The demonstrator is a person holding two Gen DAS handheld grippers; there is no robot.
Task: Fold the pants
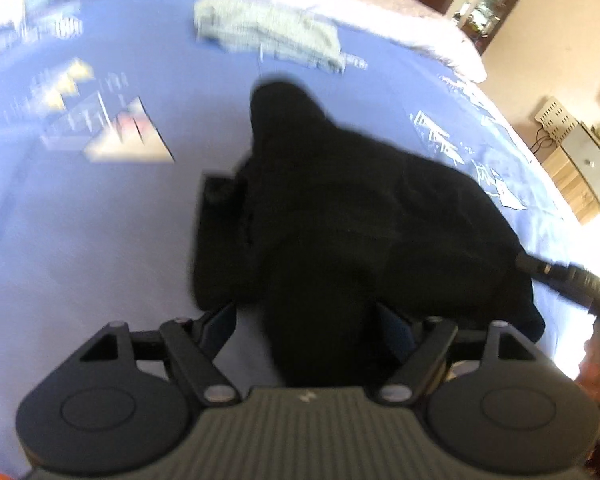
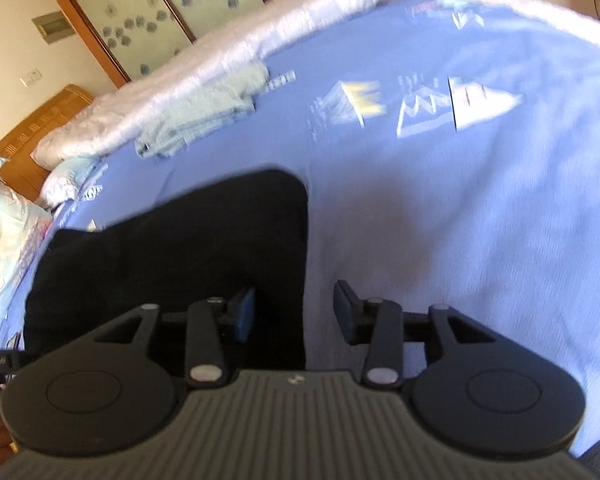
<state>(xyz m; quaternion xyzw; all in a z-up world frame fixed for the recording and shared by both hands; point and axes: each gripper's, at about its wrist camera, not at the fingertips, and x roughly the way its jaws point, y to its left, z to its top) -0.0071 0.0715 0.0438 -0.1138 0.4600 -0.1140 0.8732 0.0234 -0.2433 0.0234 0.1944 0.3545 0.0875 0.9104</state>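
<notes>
Black pants (image 1: 360, 216) lie bunched on the blue patterned bed sheet (image 1: 80, 240), running from the middle of the left wrist view down to my left gripper (image 1: 306, 324). Its jaws stand wide apart, with pants cloth lying loosely between them and bare sheet showing beside the left finger. In the right wrist view the pants (image 2: 172, 248) fill the lower left, their straight edge ending between the fingers. My right gripper (image 2: 296, 312) is open, its left finger over the black cloth and its right finger over the sheet (image 2: 460, 220).
A folded pale blue cloth (image 1: 268, 36) (image 2: 204, 112) lies near the far edge of the bed. A white blanket (image 1: 400, 12) (image 2: 260, 28) runs along that edge. A pillow (image 2: 4, 232) and a wooden headboard (image 2: 40, 120) are at the left, a cabinet (image 1: 580, 160) beyond the bed.
</notes>
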